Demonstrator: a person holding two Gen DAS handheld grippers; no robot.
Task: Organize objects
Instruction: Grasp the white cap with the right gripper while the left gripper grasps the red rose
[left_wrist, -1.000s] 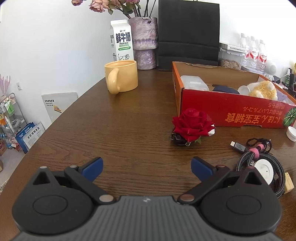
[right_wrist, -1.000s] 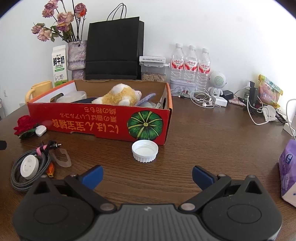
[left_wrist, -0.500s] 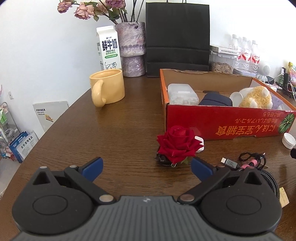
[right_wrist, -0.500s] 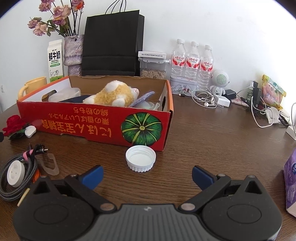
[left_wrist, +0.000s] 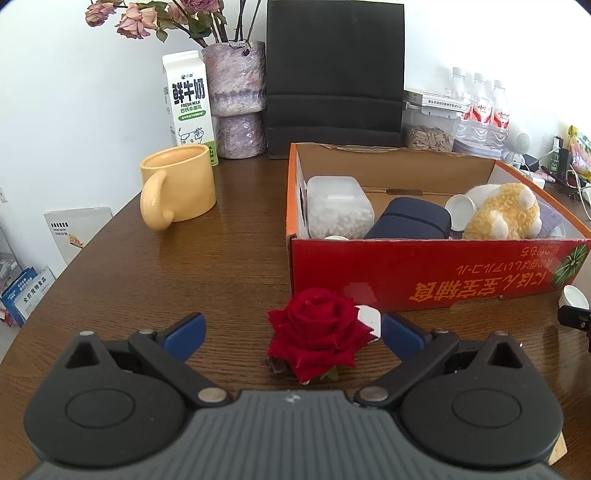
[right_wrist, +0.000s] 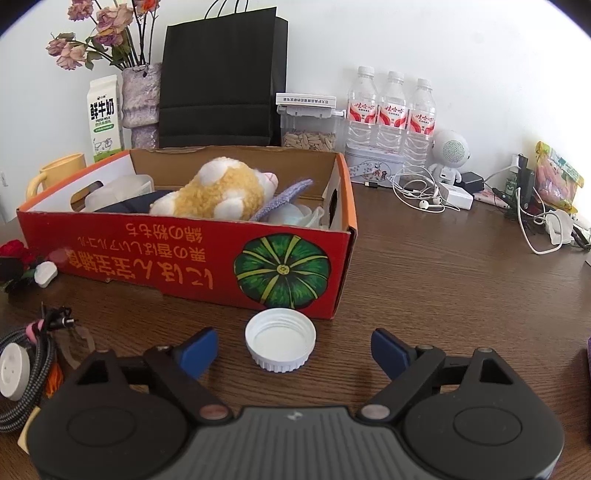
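My left gripper (left_wrist: 293, 334) gapes around the upward-facing rose (left_wrist: 317, 334), nearer than before; my right gripper (right_wrist: 293, 349) is closing around the hollow-up bottle cap (right_wrist: 280, 339), untouched.

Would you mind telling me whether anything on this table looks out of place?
Yes: a white cap lies upside down on the table beside the box, with no bottle, and a red rose lies loose instead of in the vase.
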